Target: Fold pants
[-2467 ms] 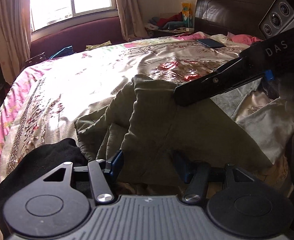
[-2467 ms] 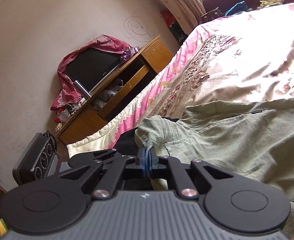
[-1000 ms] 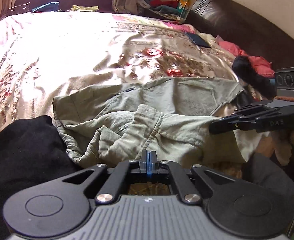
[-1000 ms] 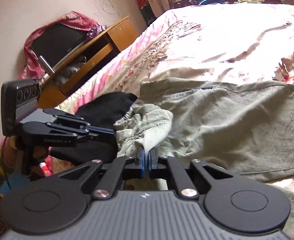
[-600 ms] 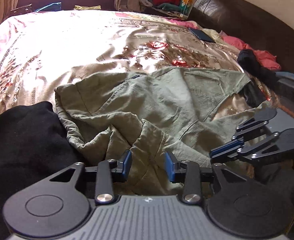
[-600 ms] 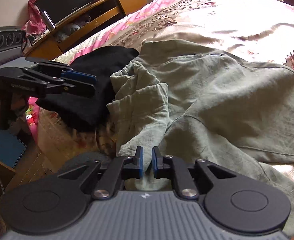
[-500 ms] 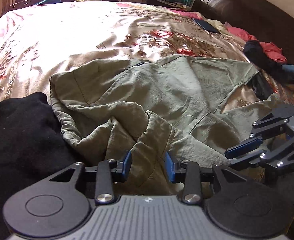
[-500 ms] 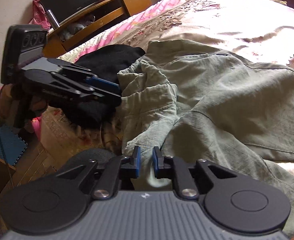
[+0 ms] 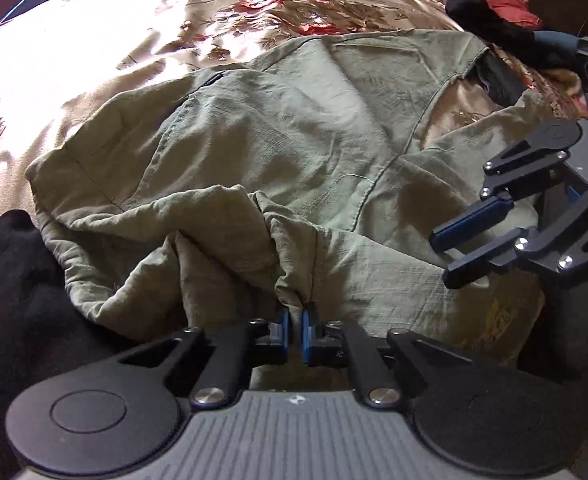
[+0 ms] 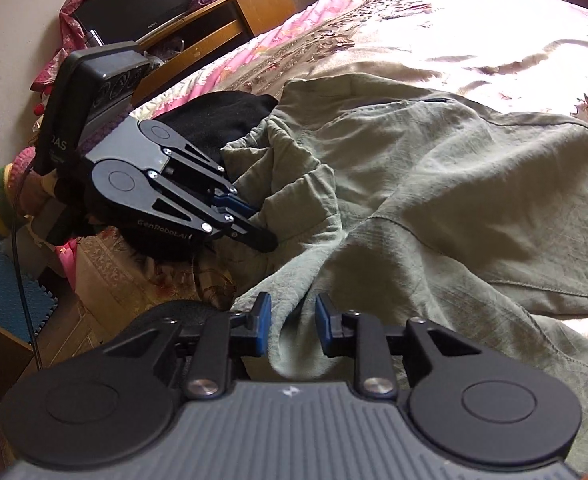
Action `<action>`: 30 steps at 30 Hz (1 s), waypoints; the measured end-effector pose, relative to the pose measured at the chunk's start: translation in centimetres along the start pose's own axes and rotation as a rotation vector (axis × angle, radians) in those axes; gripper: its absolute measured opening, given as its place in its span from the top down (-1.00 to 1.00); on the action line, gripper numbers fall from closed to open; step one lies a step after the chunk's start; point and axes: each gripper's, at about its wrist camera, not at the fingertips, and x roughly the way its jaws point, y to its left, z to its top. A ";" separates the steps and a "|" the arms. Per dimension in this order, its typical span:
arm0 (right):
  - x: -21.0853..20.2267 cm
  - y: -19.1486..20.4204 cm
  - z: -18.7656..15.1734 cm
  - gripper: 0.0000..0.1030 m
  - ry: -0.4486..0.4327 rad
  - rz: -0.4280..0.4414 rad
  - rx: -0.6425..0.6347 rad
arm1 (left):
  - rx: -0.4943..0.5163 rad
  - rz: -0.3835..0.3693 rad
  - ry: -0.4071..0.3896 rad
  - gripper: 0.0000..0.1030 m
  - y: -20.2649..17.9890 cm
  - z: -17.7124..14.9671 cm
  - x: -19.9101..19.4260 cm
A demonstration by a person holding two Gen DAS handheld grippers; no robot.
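The olive-green pants [image 9: 294,132] lie crumpled on the bed's near edge, waistband side bunched toward me; they also show in the right wrist view [image 10: 434,184]. My left gripper [image 9: 295,326] is shut on a bunched fold of the pants, and it shows from the side in the right wrist view [image 10: 260,226]. My right gripper [image 10: 291,322] is open, its jaws on either side of a ridge of the pants' cloth. In the left wrist view it [image 9: 452,256] hovers open over the cloth at the right.
A black garment [image 9: 10,300] lies left of the pants, also in the right wrist view [image 10: 218,116]. The floral satin bedspread [image 9: 94,52] stretches behind. A wooden TV cabinet [image 10: 230,20] stands beyond the bed's left side. Dark and red clothes [image 9: 490,4] lie near the headboard.
My left gripper has closed on a fold of the pants. My right gripper has opened wider and let go of the cloth. Both have moved closer over the pants.
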 end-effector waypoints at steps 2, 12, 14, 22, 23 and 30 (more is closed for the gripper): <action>-0.3 0.4 0.1 0.49 -0.008 0.018 -0.005 | -0.053 -0.042 -0.060 0.66 -0.2 -1.3 -3.0; 0.9 3.8 -0.5 0.38 0.035 0.108 -0.096 | -0.447 0.164 -0.066 0.65 1.1 -13.5 -9.3; 0.8 4.4 -0.7 0.34 0.034 0.092 -0.127 | -0.495 0.191 -0.040 0.65 1.3 -14.7 -8.6; -1.6 2.0 0.4 0.34 -0.006 0.002 -0.099 | -0.388 0.160 -0.306 0.51 0.2 -9.2 -11.9; -1.8 1.5 1.1 0.34 -0.010 -0.014 -0.102 | -0.360 0.152 -0.318 0.44 0.3 -8.1 -12.0; -1.7 -6.0 9.1 0.32 0.023 -0.254 -0.307 | -0.166 0.164 -0.277 0.18 5.3 3.1 -7.1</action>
